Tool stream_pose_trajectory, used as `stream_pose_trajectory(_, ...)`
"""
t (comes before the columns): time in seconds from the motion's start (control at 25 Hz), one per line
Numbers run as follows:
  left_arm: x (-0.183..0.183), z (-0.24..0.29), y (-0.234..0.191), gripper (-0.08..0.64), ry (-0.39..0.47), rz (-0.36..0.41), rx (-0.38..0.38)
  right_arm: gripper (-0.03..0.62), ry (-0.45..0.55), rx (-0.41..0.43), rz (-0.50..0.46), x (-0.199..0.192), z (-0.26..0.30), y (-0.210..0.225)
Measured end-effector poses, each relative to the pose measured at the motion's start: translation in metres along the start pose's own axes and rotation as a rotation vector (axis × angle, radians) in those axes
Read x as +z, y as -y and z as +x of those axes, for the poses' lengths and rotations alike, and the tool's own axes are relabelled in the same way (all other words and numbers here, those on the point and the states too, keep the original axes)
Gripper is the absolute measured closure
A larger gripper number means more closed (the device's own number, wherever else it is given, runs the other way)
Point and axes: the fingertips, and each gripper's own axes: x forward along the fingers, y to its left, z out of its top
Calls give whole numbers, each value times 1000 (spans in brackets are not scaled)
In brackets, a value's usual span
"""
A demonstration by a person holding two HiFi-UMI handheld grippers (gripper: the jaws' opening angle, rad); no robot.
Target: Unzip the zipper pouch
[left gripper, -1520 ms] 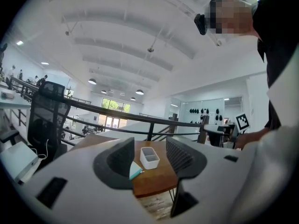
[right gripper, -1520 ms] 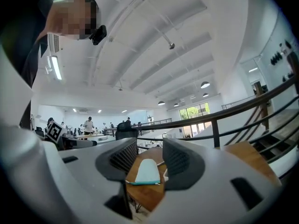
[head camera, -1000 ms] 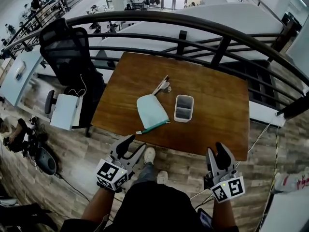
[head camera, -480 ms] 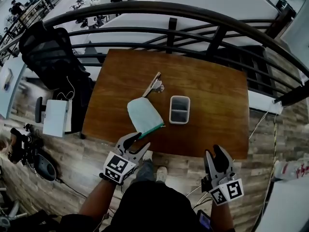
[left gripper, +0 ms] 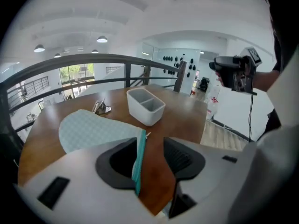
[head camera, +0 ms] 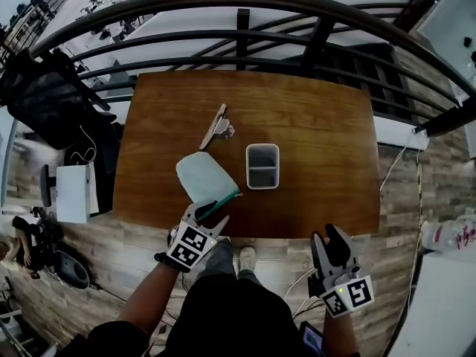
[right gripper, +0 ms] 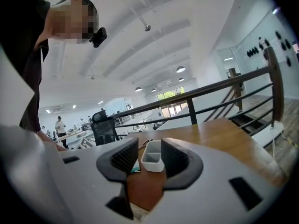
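Teal-green zipper pouch (head camera: pixel 202 178): it lies flat on the wooden surface (head camera: pixel 312 140), straight ahead of my left tongs (head camera: pixel 212 213), with its darker zip edge (left gripper: pixel 138 155) at the end nearest them.
Left tongs: my jaws stand wide and have just been closing a little. The zip edge runs into the gap, close along the left-hand jaw. I can't tell whether it brushes that pad, and nothing is pinched.
Zip pull (left gripper: pixel 146 135): a small pale tab at the far end of the zip edge, just past the tips of my left tongs.
Right tongs (head camera: pixel 329 238): held off the near edge of the surface, over the plank floor (head camera: pixel 401 274) and well apart from the pouch. The jaws are partly open, narrower than the left pair, and grip nothing.
White bin (head camera: pixel 262 166): two compartments, just beside the pouch on its right. It is beyond my left tongs and, from the right gripper view, lined up with that gap but well ahead of it.
Small shiny clip (head camera: pixel 216 127): beyond the pouch from my left tongs, near its far end.
Dark railing (head camera: pixel 238 6): curves past the far side of the surface.
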Motion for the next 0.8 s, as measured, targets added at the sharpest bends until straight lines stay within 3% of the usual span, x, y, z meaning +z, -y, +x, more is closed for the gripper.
stream_pose_trajectory(0.32, -23, 27, -13, 376, -179, 47, -60, 445, -28, -50, 40, -9, 8, 2)
stream_pose_trajectory(0.64, -40, 40, -17, 379, -291, 73, -110, 450, -29, -69, 67, -16, 23, 2)
stream_pose_trajectory(0.8, -44, 45, -23, 422, -326, 82, -97, 453, -28, -70, 76, -17, 29, 0)
